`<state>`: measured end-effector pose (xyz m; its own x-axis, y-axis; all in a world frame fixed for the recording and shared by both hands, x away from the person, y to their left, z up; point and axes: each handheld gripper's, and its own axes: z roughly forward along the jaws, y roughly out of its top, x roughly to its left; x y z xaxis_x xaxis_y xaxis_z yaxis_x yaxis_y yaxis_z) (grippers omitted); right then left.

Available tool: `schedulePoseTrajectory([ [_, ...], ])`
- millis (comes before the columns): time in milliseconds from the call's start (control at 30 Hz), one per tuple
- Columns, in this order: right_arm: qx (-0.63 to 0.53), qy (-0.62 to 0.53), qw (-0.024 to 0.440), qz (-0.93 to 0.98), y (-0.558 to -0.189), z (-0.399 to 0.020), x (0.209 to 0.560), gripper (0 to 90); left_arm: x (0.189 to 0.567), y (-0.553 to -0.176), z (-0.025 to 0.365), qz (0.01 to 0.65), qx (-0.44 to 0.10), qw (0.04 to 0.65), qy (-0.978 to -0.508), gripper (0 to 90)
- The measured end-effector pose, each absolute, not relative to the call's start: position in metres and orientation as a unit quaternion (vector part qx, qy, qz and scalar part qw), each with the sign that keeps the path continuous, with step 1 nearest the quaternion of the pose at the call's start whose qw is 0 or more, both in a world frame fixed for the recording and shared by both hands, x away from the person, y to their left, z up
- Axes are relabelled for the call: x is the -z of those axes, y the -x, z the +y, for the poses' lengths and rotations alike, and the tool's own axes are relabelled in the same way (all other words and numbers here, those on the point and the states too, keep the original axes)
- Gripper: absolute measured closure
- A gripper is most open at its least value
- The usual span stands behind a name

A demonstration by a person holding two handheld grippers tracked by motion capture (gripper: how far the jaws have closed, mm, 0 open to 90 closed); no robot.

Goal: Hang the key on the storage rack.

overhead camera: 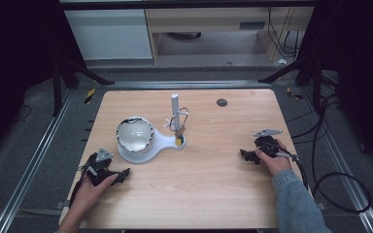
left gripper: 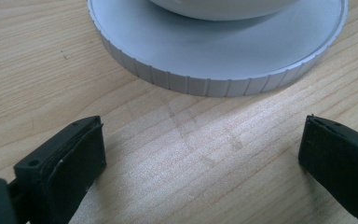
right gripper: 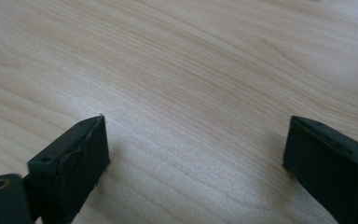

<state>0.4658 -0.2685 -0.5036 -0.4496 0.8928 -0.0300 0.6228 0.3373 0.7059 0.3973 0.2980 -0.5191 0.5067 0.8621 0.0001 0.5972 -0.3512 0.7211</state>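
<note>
Both grippers rested low on the desk point(overhead camera: 213, 160), one at each side, each in a hand.

Left gripper point(overhead camera: 121, 175): jaws stood wide apart, nothing between them, only bare wood grain. In the left gripper view the gap point(left gripper: 200, 163) faced the stand point(left gripper: 214, 56), whose ribbed grey rim lay just ahead of the jaw tips, near but not touching. The bowl point(left gripper: 214, 7) sat on that stand, its underside seen at the top edge. In the high view the bowl point(overhead camera: 134, 135) was ahead of the left jaws and slightly to their right, with a reflective inner surface.

Right gripper point(overhead camera: 244, 155): jaws also wide apart, holding nothing. In the right gripper view the gap point(right gripper: 196, 158) was over bare desk, with no object ahead of the tips. In the high view these jaws pointed left toward the stand point(overhead camera: 148, 148), well apart from it.

The stand's narrow end carried an upright post point(overhead camera: 175, 109) with a ring point(overhead camera: 178, 119) hanging on it, between the two grippers and farther up the desk than both. A small dark disc point(overhead camera: 222, 102) lay on the desk beyond the post, far from either pair of jaws.
</note>
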Motion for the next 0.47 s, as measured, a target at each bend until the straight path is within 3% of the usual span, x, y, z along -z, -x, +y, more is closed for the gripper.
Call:
schedulePoseTrajectory([
  [167, -0.32, -0.488, 0.219, 0.782, -0.47, -0.272, 0.506, 0.4, 0.519, -0.397, 0.298, 0.457, -0.195, 0.34, -0.799, 0.0],
  [467, -0.31, -0.528, 0.236, 0.754, -0.476, -0.285, 0.506, 0.3, 0.519, -0.397, 0.298, 0.457, -0.195, 0.34, -0.799, 0.0],
])
